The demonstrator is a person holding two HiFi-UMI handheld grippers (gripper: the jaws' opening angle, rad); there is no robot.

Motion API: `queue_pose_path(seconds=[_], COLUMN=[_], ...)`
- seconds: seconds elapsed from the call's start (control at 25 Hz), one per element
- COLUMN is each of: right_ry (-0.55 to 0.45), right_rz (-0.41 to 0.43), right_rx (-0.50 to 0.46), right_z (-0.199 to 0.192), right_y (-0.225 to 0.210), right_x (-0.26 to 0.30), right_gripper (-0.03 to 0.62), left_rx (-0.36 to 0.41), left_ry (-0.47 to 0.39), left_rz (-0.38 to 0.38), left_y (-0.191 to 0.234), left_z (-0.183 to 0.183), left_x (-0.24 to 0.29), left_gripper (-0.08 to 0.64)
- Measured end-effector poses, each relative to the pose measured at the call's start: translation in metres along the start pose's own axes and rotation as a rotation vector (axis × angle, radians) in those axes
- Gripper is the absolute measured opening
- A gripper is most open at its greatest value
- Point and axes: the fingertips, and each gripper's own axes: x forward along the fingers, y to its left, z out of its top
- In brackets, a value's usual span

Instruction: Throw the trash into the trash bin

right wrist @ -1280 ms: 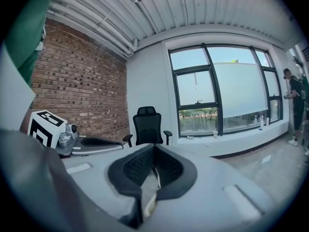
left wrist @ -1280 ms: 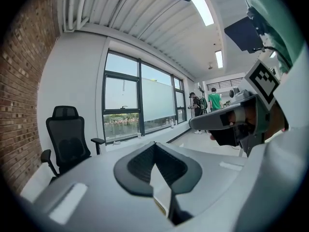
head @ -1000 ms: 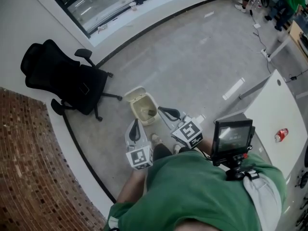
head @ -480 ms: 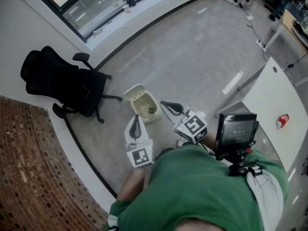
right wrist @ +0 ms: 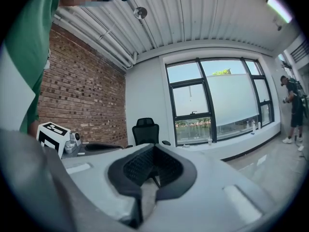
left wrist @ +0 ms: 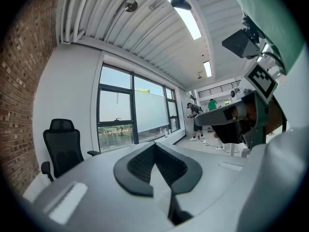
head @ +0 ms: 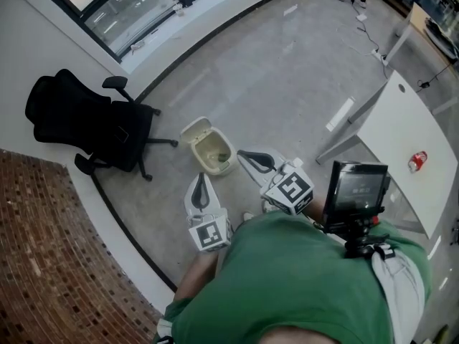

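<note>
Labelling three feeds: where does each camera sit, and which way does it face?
Head view: on the person's head, facing steeply down at the trash bin, left gripper and right gripper; the green shirt shows.
Left gripper view: on that gripper, level along its shut jaws toward the windows; right gripper and shirt at right.
Right gripper view: likewise, toward the windows; the left gripper's marker cube and shirt at left.
Shared: both gripper views show the black office chair.

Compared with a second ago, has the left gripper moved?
Yes, slightly. The left gripper has drawn back from the trash bin; its tip no longer overlaps the bin's near rim.
</note>
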Motion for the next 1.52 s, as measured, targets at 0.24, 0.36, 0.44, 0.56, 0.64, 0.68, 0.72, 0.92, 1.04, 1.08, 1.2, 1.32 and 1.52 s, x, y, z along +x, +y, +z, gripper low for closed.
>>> queue_pose_path(seconds=[0.24,0.36,0.44,0.56,0.64,0.68,0.72,0.92,1.04,1.08,1.2,1.32,1.52], right_ry=[0.009,0.014,0.020,0.023,0.024,0.025,0.025,0.028,0.028,0.028,0.027,0.023,0.020], right_rz=[-0.030,-0.034,-0.035,-0.039,-0.040,-0.041,-0.042,-0.043,-0.045,-0.048,-0.053,-0.058,-0.064], right_rx=[0.015,0.020,0.023,0.027,0.026,0.027,0.028,0.036,0.037,0.037,0.037,0.041,0.039], right_z=[-0.004,-0.008,-0.011,-0.012,-0.012,-0.013,-0.014,-0.016,-0.016,-0.016,-0.018,-0.017,-0.015], right_y=[0.002,0.010,0.014,0.015,0.014,0.014,0.013,0.015,0.015,0.014,0.013,0.012,0.010], right_x=[-0.007,-0.008,-0.009,-0.010,-0.010,-0.010,-0.010,-0.013,-0.015,-0.015,-0.017,-0.017,-0.015], right_gripper=[0.003,0.003,0.003,0.003,0.003,0.003,0.003,0.003,0.003,0.003,0.003,0.003,0.003], left_rx=[-0.024,-0.037,-0.042,-0.043,-0.047,-0.052,-0.055,-0.048,-0.049,-0.049,-0.047,-0.047,-0.049], left_ry=[0.003,0.024,0.018,0.005,0.003,0.001,0.000,0.006,0.010,0.010,0.009,0.011,0.011], left_rz=[-0.032,-0.038,-0.049,-0.060,-0.058,-0.055,-0.053,-0.062,-0.067,-0.069,-0.075,-0.083,-0.090], left_y=[-0.004,-0.003,-0.004,-0.007,-0.007,-0.007,-0.007,-0.011,-0.014,-0.015,-0.017,-0.019,-0.019], left_z=[-0.002,-0.007,-0.008,-0.007,-0.006,-0.007,-0.007,-0.006,-0.006,-0.007,-0.007,-0.006,-0.005], left_x=[-0.003,-0.008,-0.008,-0.008,-0.007,-0.007,-0.007,-0.008,-0.009,-0.009,-0.008,-0.006,-0.002], left_gripper=[0.005,0.005,0.005,0.005,0.005,0.005,0.005,0.005,0.005,0.005,0.005,0.005,0.005])
